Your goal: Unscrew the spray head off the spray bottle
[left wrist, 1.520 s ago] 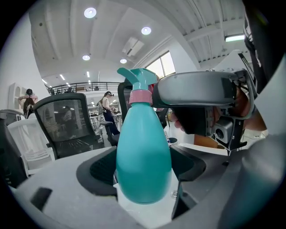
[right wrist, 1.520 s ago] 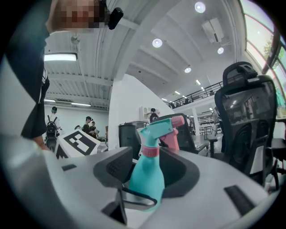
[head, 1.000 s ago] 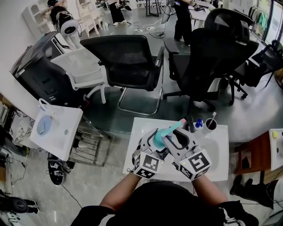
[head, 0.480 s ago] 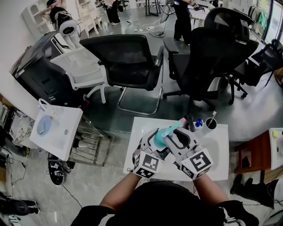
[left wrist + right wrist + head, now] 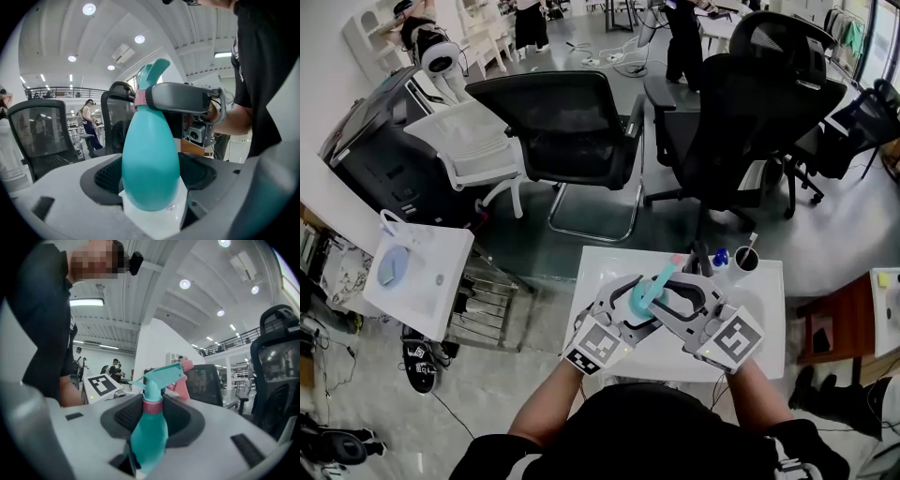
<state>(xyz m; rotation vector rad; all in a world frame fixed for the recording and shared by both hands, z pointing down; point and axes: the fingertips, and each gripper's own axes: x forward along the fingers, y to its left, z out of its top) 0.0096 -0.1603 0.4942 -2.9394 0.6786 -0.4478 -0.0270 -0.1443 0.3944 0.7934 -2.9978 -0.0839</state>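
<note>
A teal spray bottle [image 5: 641, 293] is held over the white table [image 5: 764, 323] between my two grippers. My left gripper [image 5: 626, 307] is shut on its round body [image 5: 151, 164], which fills the gap between the left pads. My right gripper [image 5: 677, 298] comes in from the right at the neck. Its jaws have just been closing, and the pink collar [image 5: 152, 405] under the teal spray head [image 5: 161, 376] now sits pinched between the right pads. The pink nozzle tip [image 5: 677, 260] points away from me. In the left gripper view a right finger [image 5: 178, 98] crosses the bottle's neck.
A cup [image 5: 747, 262] with sticks in it and a small blue item [image 5: 722, 258] stand at the table's far edge. Two black office chairs [image 5: 572, 122] [image 5: 750, 103] stand beyond it. A white side table [image 5: 417, 272] is at the left, with people far behind.
Both grippers have shifted a little with the bottle. The left marker cube has swung down and left, the right one out to the right, and the bottle stands more upright.
</note>
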